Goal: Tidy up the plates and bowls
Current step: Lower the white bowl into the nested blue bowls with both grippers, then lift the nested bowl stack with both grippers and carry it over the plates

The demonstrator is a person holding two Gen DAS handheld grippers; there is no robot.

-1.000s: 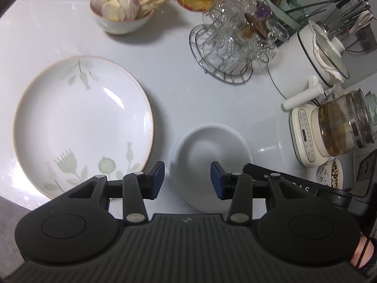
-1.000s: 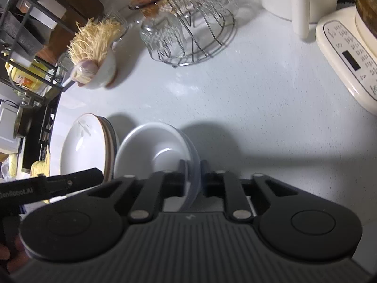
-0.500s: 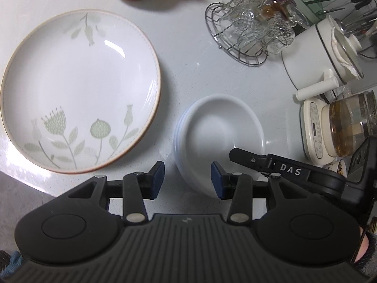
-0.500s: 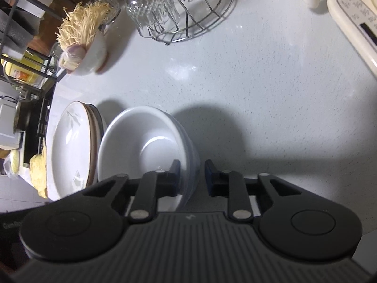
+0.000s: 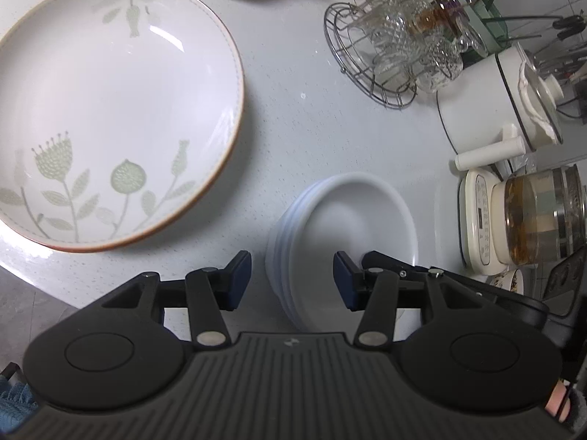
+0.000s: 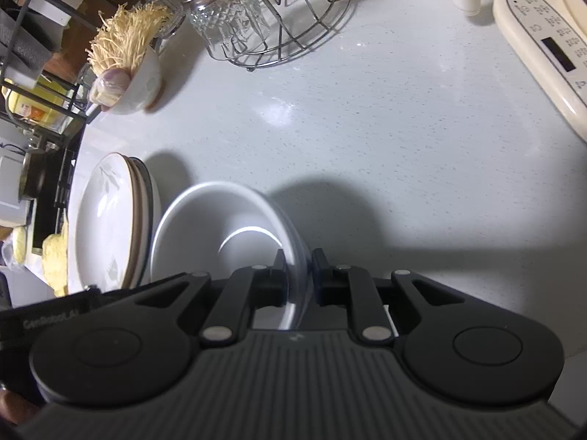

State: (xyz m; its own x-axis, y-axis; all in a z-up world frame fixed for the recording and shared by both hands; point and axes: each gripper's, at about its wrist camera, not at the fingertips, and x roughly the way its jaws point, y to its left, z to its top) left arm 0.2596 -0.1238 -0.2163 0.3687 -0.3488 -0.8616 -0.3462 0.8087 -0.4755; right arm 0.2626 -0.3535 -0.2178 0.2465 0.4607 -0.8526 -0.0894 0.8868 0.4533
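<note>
The bowls [image 5: 345, 227] sit stacked on the counter [image 5: 293, 110], just right of the plate [image 5: 110, 110]. The left gripper [image 5: 291, 275] hangs over their near edge, jaws spread and just opened wider, touching nothing. Only the right view shows the right gripper [image 6: 298, 275] pinching the top bowl's rim, jaws just closing, and more plates stacked under the top plate.

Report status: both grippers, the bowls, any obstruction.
Right gripper closing, pinching white bowl stack rim. Left gripper open, opening further, straddling stack's near edge. Floral plate beside stack, apart.
</note>
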